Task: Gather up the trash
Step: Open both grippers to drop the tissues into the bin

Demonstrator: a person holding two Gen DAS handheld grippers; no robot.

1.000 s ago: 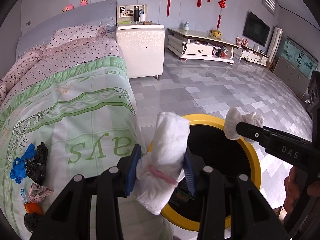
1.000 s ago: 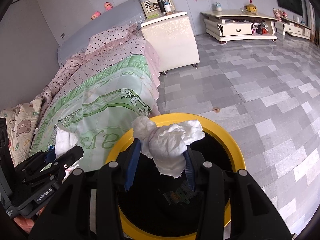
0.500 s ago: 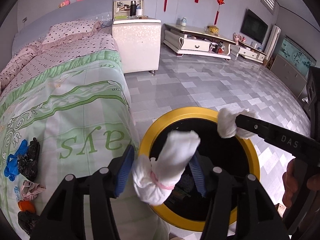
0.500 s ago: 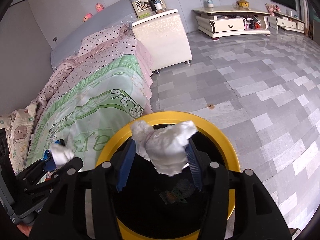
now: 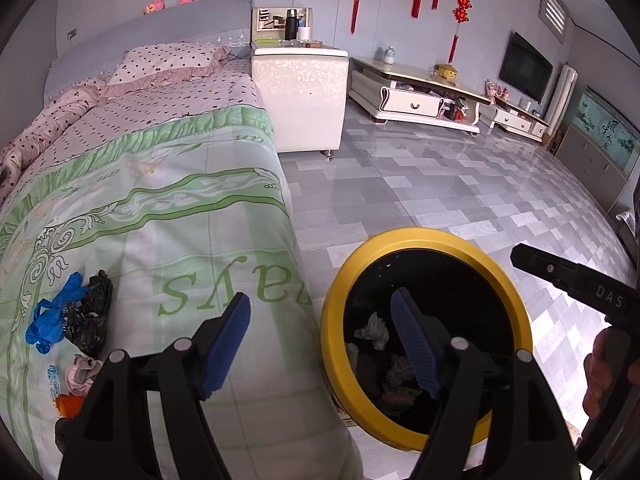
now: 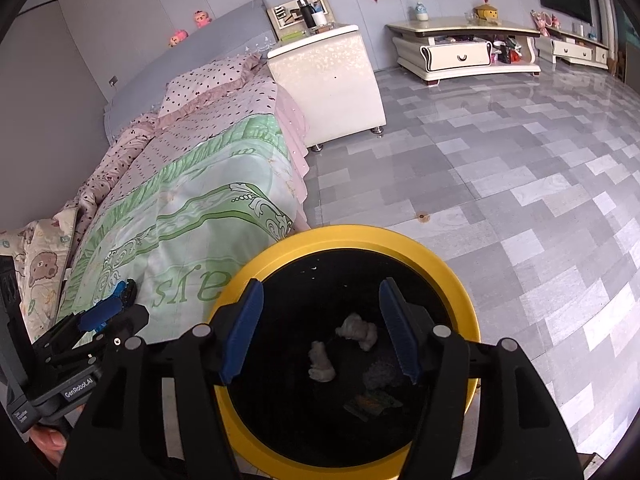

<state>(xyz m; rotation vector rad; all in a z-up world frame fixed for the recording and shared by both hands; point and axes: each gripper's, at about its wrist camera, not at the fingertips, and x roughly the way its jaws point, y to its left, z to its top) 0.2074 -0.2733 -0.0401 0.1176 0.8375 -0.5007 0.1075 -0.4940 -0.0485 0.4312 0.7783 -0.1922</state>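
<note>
A yellow-rimmed black bin [image 5: 516, 320] [image 6: 460, 280] stands on the floor beside the bed. Two white paper wads [image 6: 358, 330] [image 6: 321, 364] lie at its dark bottom among other scraps; one wad [image 5: 374, 330] shows in the left wrist view. My left gripper [image 5: 326, 344] hangs over the bed's edge and the bin's rim, jaws opening, nothing between them. My right gripper [image 6: 320, 328] hovers straight above the bin's mouth, jaws opening and empty. More trash lies on the bedspread: a blue glove [image 5: 52, 320], black crumpled plastic [image 5: 90, 320], a pinkish scrap [image 5: 82, 372] and an orange piece [image 5: 68, 406].
The bed [image 5: 160, 168] with a green-and-pink quilt fills the left. A white nightstand [image 5: 300, 100] stands at its head, a low TV cabinet [image 5: 416, 96] along the far wall. Grey tiled floor [image 6: 520, 168] stretches right of the bin.
Both grippers opened and let go of their white paper wads, which fell into the bin. The left gripper shifted a little toward the bed.
</note>
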